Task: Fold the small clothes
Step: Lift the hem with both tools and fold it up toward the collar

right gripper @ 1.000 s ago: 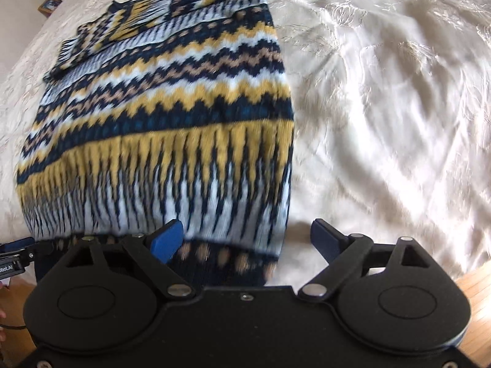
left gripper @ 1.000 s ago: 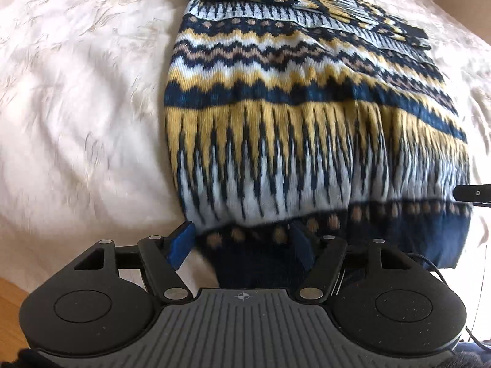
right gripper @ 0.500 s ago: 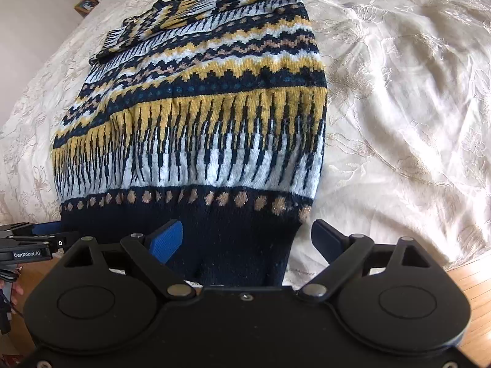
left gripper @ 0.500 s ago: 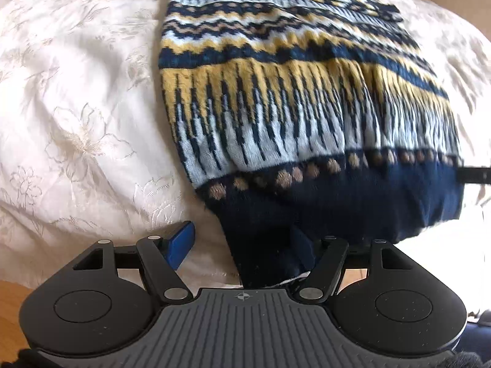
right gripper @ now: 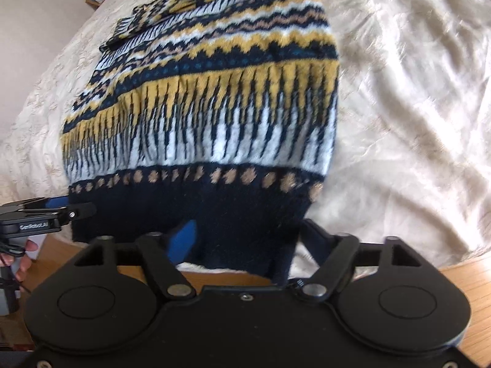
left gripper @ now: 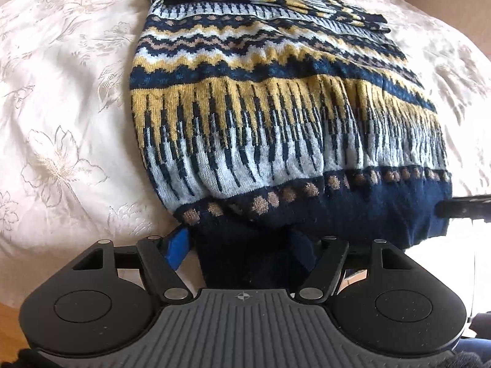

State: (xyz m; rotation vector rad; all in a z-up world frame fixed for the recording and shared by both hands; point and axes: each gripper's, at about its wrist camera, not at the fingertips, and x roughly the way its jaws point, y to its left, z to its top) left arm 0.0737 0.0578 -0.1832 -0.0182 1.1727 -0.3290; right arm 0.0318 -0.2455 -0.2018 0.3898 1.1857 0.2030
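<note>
1. The patterned knit sweater [left gripper: 276, 116] is lying lengthwise on the bed [left gripper: 61, 122], which carries a cream embroidered cover. Its navy hem band [left gripper: 353, 214] is hanging over the near edge toward the person, probably so that both grippers can get at it from the side.

2. The left gripper [left gripper: 242, 248] is straddling the hem's left corner. Its jaws are closing slightly, with navy fabric lying between them. The blue pad [left gripper: 178, 247] is sitting just beside the cloth edge, so the cloth is not yet being pinched.

3. The right gripper [right gripper: 248, 239] is reaching over the hem's right corner. Its jaws are closing with the hem between them, but the blue pad [right gripper: 184, 239] is not visibly pressing into the knit. The view is blurred, so contact is uncertain.

4. The grippers are taking opposite corners of the same edge, most likely so the hem can be lifted evenly and carried toward the collar for a crosswise fold.

5. The sleeves [right gripper: 147, 21] are already lying folded in across the upper body, which suggests the lengthwise folds are done.

6. In the right wrist view, the left gripper's finger [right gripper: 76, 210] is touching the hem's far side, and a hand [right gripper: 24, 257] is holding that tool below it.
</note>
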